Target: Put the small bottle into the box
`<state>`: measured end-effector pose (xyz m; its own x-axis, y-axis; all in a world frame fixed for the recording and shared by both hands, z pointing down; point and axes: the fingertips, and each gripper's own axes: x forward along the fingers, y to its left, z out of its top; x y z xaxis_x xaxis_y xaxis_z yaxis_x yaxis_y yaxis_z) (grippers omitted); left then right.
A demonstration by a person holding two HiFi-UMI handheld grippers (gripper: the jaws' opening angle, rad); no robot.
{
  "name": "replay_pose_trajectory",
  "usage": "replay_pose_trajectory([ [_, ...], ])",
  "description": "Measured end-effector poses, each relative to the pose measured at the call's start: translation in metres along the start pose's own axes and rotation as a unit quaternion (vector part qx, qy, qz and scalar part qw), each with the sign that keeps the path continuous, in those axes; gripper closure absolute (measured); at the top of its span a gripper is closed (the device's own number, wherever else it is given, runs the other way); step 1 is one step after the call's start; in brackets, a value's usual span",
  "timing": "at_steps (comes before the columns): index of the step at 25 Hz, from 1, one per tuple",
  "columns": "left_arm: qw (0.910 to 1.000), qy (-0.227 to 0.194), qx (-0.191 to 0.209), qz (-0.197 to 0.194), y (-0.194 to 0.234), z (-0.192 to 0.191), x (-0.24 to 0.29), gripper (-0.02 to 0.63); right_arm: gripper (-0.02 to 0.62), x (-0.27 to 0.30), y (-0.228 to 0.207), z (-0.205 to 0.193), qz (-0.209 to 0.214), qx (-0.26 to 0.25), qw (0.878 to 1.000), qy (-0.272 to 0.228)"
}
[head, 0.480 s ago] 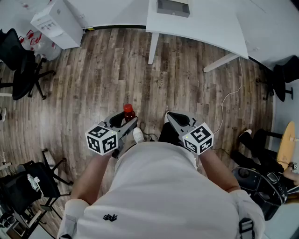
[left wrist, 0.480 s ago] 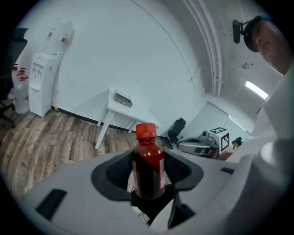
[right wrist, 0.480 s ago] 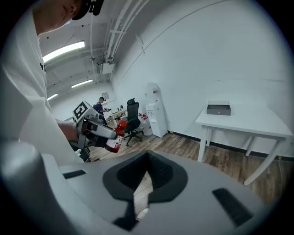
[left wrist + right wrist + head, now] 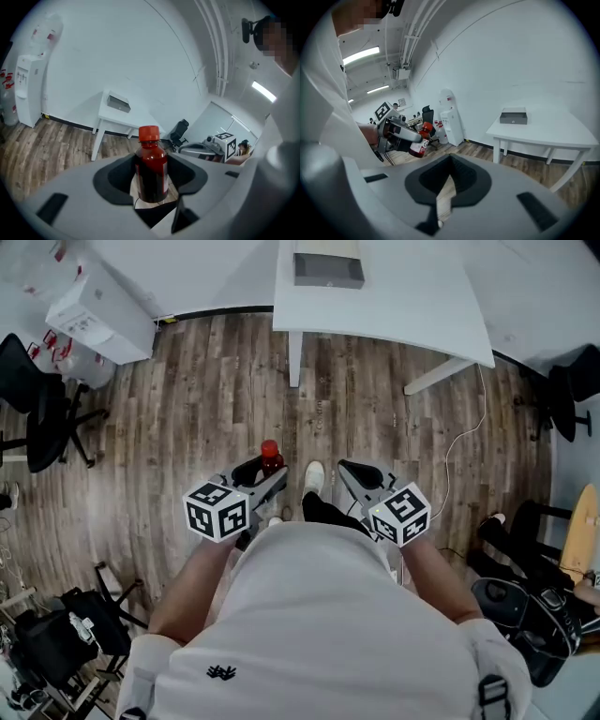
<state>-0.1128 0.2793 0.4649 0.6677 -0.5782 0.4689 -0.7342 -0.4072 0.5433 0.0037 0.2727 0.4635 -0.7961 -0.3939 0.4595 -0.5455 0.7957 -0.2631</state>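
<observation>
The small bottle point(image 4: 270, 454) holds dark red liquid under a red cap. It stands upright between the jaws of my left gripper point(image 4: 265, 472), which is shut on its body; in the left gripper view the bottle point(image 4: 152, 171) fills the middle of that gripper point(image 4: 152, 180). My right gripper point(image 4: 354, 472) is beside it, shut and empty, its jaws point(image 4: 445, 187) meeting in a thin slit. From there the bottle point(image 4: 419, 143) shows at the left. The grey box point(image 4: 328, 270) sits on the white table point(image 4: 412, 296) ahead, over wooden floor.
A white water dispenser point(image 4: 98, 315) stands at the far left wall, with a black office chair point(image 4: 42, 413) near it. A white cable point(image 4: 459, 442) trails on the floor right of the table. More dark chairs point(image 4: 572, 390) and bags line the right side. My shoe point(image 4: 313, 476) steps between the grippers.
The person has stepped forward: the table and box have come nearer in view, and a foot has swung ahead. Both grippers keep their hold and spacing.
</observation>
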Motion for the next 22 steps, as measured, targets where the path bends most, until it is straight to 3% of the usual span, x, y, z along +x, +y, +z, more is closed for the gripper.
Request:
replay_pose_trajectory([
  [4,0.9998,0.009,0.015,0.009,0.002,0.046,0.034,0.388,0.591,0.005,-0.044,0.030,0.007,-0.002,1.000,-0.015],
  [9,0.9999,0.000,-0.005,0.014,0.021,0.103,0.089,0.388,0.591,0.024,-0.110,0.054,0.017,-0.012,1.000,-0.013],
  [13,0.9999,0.010,-0.011,0.008,0.040,0.120,0.110,0.388,0.589,0.038,-0.118,0.055,0.014,-0.001,1.000,-0.017],
  [19,0.9995,0.024,-0.016,-0.015,0.106,0.180,0.148,0.388,0.588,0.092,-0.147,0.076,-0.019,0.015,1.000,-0.007],
  [22,0.9991,0.029,-0.010,-0.030,0.108,0.203,0.183,0.388,0.588,0.084,-0.167,0.079,-0.049,0.024,0.998,-0.014],
])
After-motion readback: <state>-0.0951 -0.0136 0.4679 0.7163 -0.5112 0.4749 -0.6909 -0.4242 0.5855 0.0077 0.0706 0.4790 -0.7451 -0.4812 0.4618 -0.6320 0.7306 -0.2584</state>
